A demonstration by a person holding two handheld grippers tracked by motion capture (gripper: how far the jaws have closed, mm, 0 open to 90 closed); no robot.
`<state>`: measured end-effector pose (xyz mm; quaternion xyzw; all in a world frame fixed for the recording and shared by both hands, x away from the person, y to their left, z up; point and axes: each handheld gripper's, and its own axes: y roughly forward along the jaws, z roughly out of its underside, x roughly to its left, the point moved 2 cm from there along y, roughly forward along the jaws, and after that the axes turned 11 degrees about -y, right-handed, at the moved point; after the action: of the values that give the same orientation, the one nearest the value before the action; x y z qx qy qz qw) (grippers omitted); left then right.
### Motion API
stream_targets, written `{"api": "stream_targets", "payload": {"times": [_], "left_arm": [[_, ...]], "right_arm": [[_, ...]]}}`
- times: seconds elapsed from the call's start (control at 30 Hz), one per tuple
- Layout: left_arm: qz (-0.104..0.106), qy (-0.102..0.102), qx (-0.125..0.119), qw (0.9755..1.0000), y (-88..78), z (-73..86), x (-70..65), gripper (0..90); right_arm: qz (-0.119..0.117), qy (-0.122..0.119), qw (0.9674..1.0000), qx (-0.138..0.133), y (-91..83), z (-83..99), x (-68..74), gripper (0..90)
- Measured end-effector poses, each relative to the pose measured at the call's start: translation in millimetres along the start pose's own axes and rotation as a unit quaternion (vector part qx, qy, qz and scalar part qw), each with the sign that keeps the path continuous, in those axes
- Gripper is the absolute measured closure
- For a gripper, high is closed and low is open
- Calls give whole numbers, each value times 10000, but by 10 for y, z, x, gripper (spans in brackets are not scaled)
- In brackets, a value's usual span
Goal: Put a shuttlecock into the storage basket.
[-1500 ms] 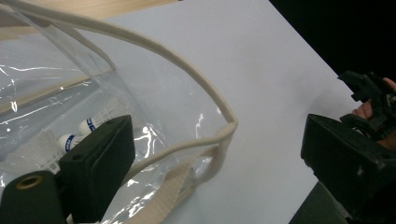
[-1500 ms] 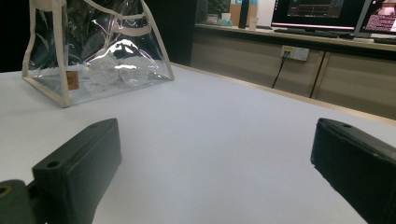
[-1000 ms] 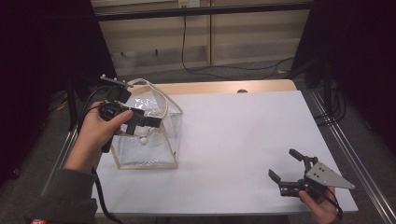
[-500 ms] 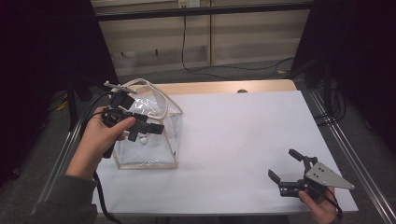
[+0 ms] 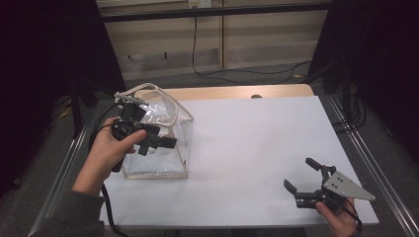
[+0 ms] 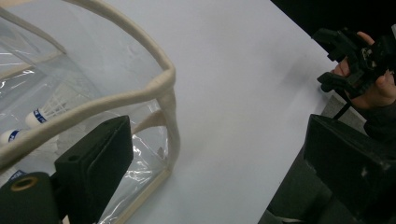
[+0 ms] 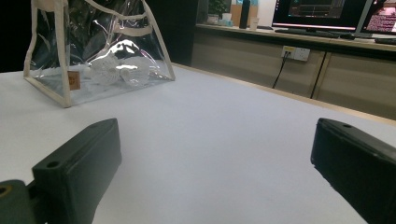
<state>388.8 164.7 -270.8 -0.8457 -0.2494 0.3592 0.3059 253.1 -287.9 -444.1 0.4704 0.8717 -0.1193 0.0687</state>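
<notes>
A clear plastic bag [image 5: 163,148] with cream trim and handles stands at the left of the white table. White shuttlecocks [image 7: 112,67] lie inside it, and the left gripper view shows the shuttlecocks [image 6: 35,119] through the wall. My left gripper [image 5: 155,147] hovers over the bag's near side, open and holding nothing. In its own view the left gripper [image 6: 222,140] has its jaws wide apart beside the bag's rim [image 6: 140,91]. My right gripper [image 5: 298,173] is open near the front right corner, empty and far from the bag [image 7: 93,51].
A white sheet [image 5: 257,133] covers the table, with a wooden strip [image 5: 232,92] along its far edge. Metal rails [image 5: 368,158] run down both sides. A cable [image 5: 217,74] lies on the floor behind. Monitors [image 7: 327,9] stand on a far counter.
My left gripper has drifted a little toward the near side of the bag and lower. The right gripper has stayed in place.
</notes>
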Motion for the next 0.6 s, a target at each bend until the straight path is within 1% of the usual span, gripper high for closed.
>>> {"api": "stream_targets", "payload": {"times": [0.23,0.3,0.5,0.6], "left_arm": [[76,29,45,10000,35,46,-5,86],[55,10,21,10000,48,64,-7,84],[102,84,95,9999,90,117,8,82],[118,80,110,9998,109,137,10,81]], "right_arm": [[-1,10,10000,-16,6,-5,6,17],[5,1,10000,-3,6,-4,8,17],[-8,4,10000,-13,10,-4,8,17],[-5,5,10000,-9,10,-5,10,17]]}}
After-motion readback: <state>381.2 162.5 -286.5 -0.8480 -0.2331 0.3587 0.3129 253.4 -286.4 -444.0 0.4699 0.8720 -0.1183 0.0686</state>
